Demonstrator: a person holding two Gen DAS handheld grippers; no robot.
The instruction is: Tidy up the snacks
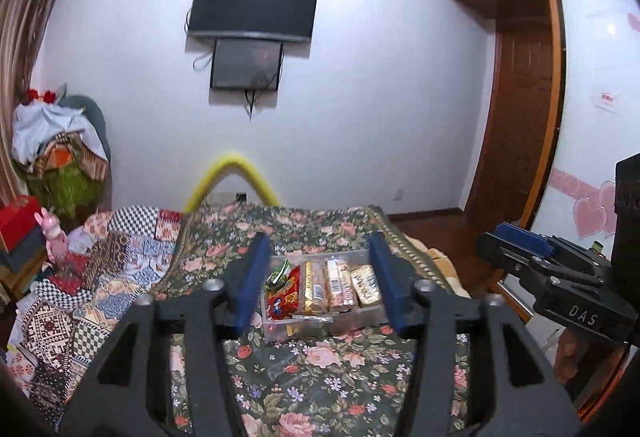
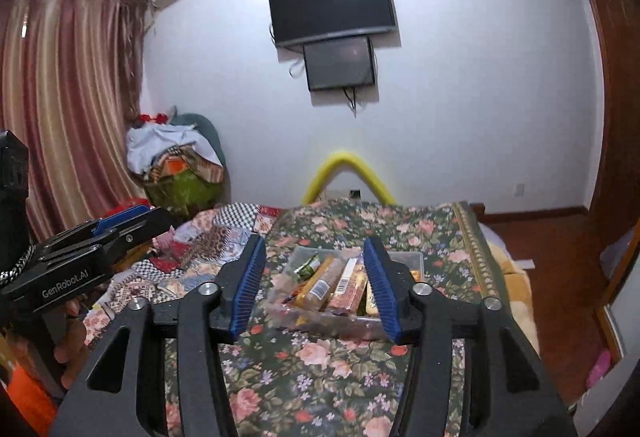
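The bed (image 1: pixel 320 377) carries everything here; it is covered by a dark blanket with pink roses, soft and a little wrinkled, and a patchwork quilt (image 1: pixel 100 277) lies along its left edge. On the flowered part, toward the far edge and nearer to the right side, stands the clear plastic box (image 1: pixel 280 329). It is rectangular, with thin stiff walls, and I judge it light and rather slippery; on this soft blanket it may tip if I push one wall, so I would take it by a long rim, or from two sides.

Inside the box the snacks lie side by side: a red packet (image 1: pixel 282 297), a golden wrapped bar (image 1: pixel 314 289), a pinkish bar (image 1: pixel 340 287) and a gold foil pack (image 1: pixel 366 283). A small green sachet (image 1: pixel 280 271) stands up at the left end. Their wrappers look shiny and smooth, so they may slide between pads; the content is probably brittle, so I should squeeze gently at the middle.

My left gripper (image 1: pixel 318 285) is about half open and holds nothing. My right gripper (image 2: pixel 316 285) is also apart, and empty. Both hang above the blanket, before the box, not touching it.
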